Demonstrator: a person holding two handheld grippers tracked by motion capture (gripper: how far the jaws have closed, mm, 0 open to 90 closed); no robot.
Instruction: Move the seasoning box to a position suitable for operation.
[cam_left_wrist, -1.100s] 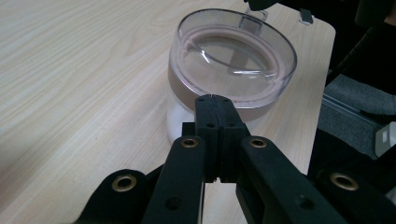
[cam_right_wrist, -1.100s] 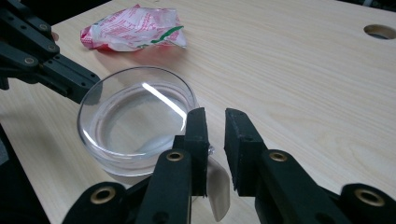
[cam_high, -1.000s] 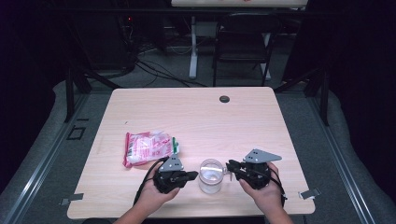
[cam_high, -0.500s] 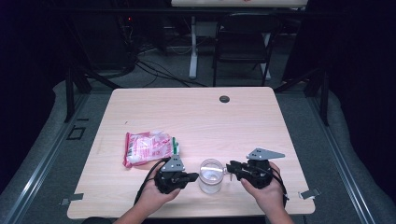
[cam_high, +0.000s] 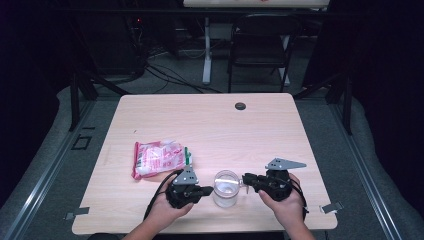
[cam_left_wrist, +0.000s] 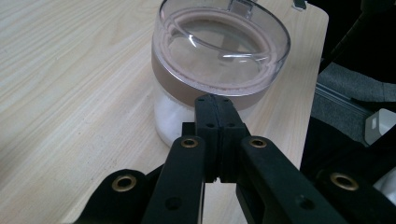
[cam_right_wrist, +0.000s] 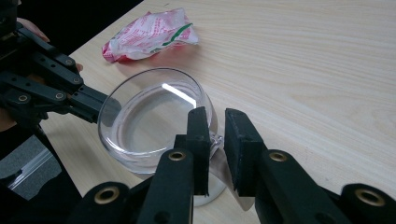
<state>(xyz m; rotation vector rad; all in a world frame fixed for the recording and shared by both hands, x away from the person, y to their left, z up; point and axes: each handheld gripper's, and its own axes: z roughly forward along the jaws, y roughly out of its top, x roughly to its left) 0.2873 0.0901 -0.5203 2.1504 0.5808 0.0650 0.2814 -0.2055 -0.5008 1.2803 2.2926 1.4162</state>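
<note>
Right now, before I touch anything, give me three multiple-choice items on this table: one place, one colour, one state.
1. Relative to the jar, the red-and-white packet lies: A on top of it; B on the table, to its left in the high view; C on the floor.
2. The band under the jar's clear lid is: A blue; B bronze; C green.
3. The left claw is: A wide open; B gripping the packet; C shut, tips at the jar.
Key: B, the packet rests on wood apart from the jar; B, the left gripper view shows bronze; C, its jaws meet by the jar's side.
</note>
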